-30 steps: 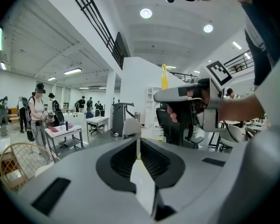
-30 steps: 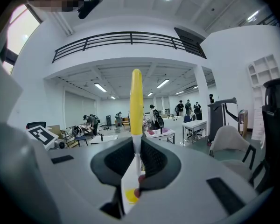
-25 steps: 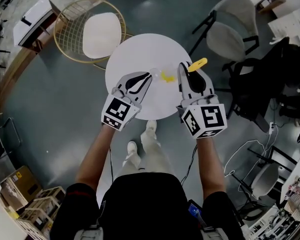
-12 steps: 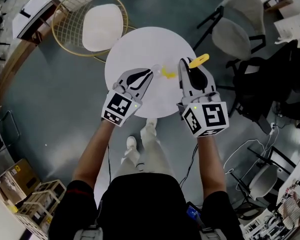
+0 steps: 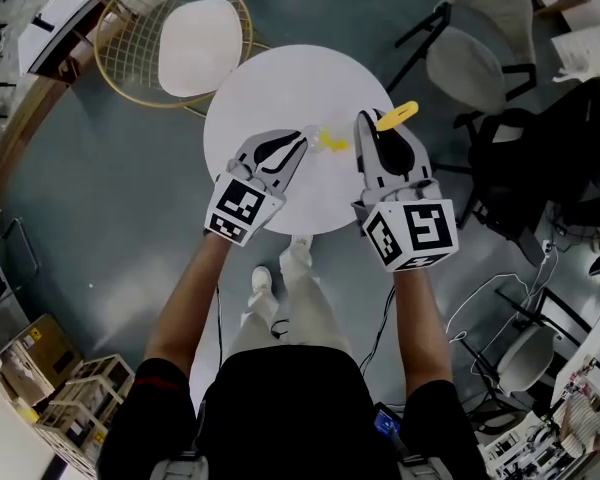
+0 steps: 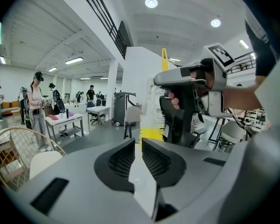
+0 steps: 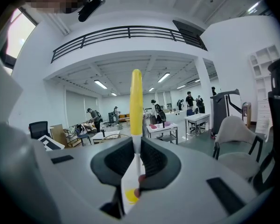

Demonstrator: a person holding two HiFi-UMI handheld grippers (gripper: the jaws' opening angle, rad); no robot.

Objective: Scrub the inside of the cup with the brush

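Left tool (image 5: 298,144) and right tool (image 5: 368,128) sit lower over the bench (image 5: 270,78) in the head view, with the brush (image 5: 332,140) in the clear cup (image 5: 310,134); the left gripper view shows the left jaws pinched on the cup's wall to steady it, and the right gripper view shows the right jaws clamped on the brush's handle, ready for scrubbing.

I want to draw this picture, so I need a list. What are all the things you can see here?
Table: one, white, round, centre.
Wire chair: one, gold with white seat, beyond the table, left.
Padded chair: one, pale grey, right of the table.
Cup: one, clear, over the table.
Brush: one, yellow, over the table, bristles toward the cup.
Shoes: two, white, below the table's near edge.
Left hand-held gripper: one, grey, shut on the cup.
Right hand-held gripper: one, grey, shut on the brush.
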